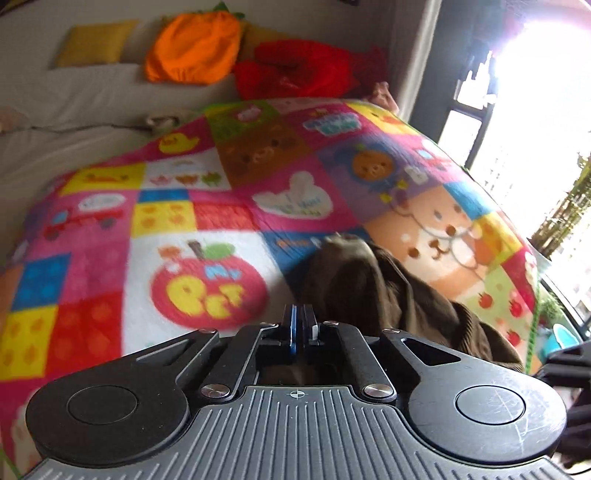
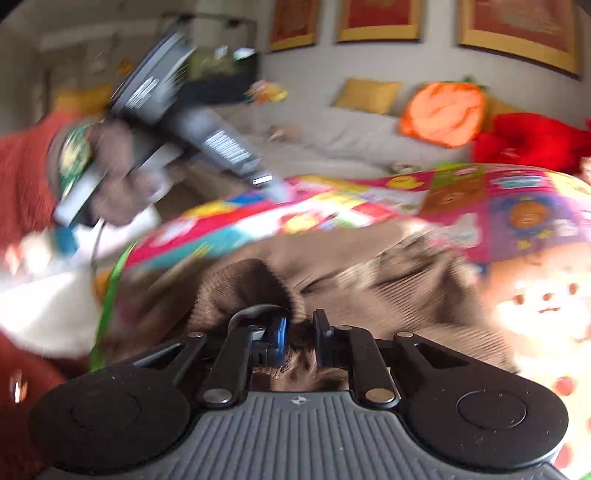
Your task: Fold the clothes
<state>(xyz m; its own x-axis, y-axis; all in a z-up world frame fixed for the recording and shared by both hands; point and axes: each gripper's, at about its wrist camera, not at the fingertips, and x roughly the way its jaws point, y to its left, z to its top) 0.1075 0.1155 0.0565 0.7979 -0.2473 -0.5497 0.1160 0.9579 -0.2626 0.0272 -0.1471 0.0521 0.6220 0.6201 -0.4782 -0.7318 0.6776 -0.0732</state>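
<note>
A brown ribbed garment [image 1: 373, 288] lies bunched on a colourful patchwork blanket [image 1: 155, 229]. My left gripper [image 1: 300, 325] is shut, its fingers pressed together; whether cloth is pinched between them is not clear. In the right wrist view the same brown garment [image 2: 369, 280] spreads ahead, blurred. My right gripper [image 2: 300, 332] is shut on a fold of the garment, with brown cloth filling the narrow gap between its fingers. The left gripper [image 2: 184, 122] shows at upper left of that view, held by a hand in a red sleeve.
The blanket [image 2: 498, 199] covers a grey sofa [image 1: 74, 103]. At the back lie a yellow cushion [image 1: 92, 44], an orange pumpkin cushion [image 1: 192, 48] and a red plush heap [image 1: 303, 70]. A bright window [image 1: 535, 110] is on the right. Framed pictures [image 2: 380, 18] hang on the wall.
</note>
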